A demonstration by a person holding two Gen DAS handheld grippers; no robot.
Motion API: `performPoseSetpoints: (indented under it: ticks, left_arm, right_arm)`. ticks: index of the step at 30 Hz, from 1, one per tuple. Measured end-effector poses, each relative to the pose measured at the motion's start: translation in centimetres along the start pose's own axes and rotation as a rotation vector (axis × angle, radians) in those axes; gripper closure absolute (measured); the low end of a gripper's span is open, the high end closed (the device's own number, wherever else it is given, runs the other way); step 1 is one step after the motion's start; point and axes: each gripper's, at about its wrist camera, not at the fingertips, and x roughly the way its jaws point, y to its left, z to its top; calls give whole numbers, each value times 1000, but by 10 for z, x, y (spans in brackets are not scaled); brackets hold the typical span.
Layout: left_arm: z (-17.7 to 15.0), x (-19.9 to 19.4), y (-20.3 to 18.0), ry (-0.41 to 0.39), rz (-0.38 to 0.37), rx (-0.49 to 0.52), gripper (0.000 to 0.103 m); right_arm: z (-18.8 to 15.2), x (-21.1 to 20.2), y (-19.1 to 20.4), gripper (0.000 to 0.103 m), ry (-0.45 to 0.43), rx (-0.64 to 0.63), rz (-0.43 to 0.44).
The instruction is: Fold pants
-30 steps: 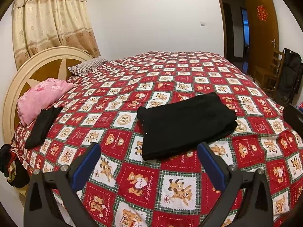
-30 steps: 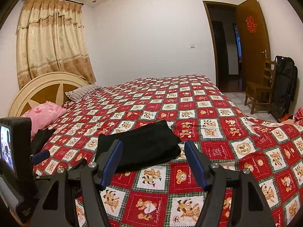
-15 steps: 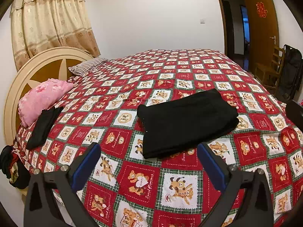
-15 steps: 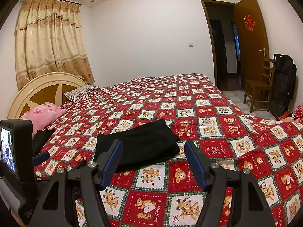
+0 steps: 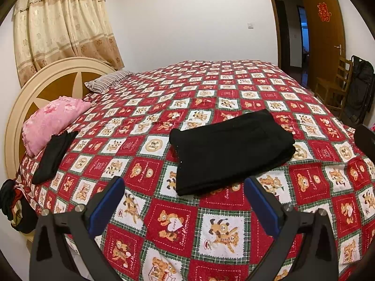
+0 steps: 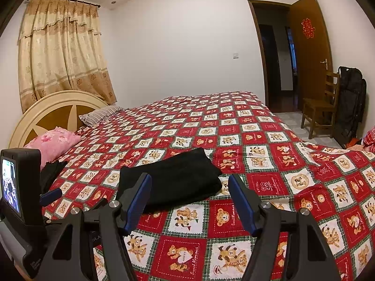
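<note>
Black pants [image 5: 230, 149] lie folded into a flat rectangle on the red bear-patterned bedspread [image 5: 187, 222], also visible in the right wrist view as black pants [image 6: 173, 182]. My left gripper [image 5: 185, 187] hovers open just in front of the near edge of the pants, nothing between its blue pads. My right gripper [image 6: 189, 182] is open too, held above the bedspread [image 6: 257, 140] on the near side of the pants, with its left finger [image 6: 138, 196] overlapping them in the picture. Neither gripper touches the cloth. The left gripper's body with a small screen [image 6: 14, 187] shows at the left edge.
A second dark garment [image 5: 54, 154] lies by a pink pillow [image 5: 51, 121] near the round headboard [image 5: 46, 79]. A striped pillow [image 5: 107, 83] is farther back. A wooden chair [image 6: 321, 107] and black bag [image 6: 351, 103] stand by the open door [image 6: 307, 53].
</note>
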Motion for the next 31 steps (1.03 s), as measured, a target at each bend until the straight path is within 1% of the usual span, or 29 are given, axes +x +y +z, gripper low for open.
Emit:
performPoseSetpoints:
  ticks: [6,13,18,20,25,31]
  left_arm:
    - [3,-1,-3,-14,-2,6,0]
    - [4,1,-4,-2,19,11,0]
    - [5,-1,-5,-18,27,21,0]
    - [6,-1,-5,-19,20,23,0]
    - [7,4,-4,10,-23,-2,0]
    - [7,5,-6,4,-15,8,0]
  right_arm:
    - [0,0,0,34,0,-1,-1]
    - [0,0,-2,34,-5,-2,-5]
    - [-1,1,-4,34,0,9,-14]
    - [-1,1,-5,34,4,16,-19]
    - [-1,1,-6,34,5,24,-25]
    - [-1,1,-8,34,9,30,-33]
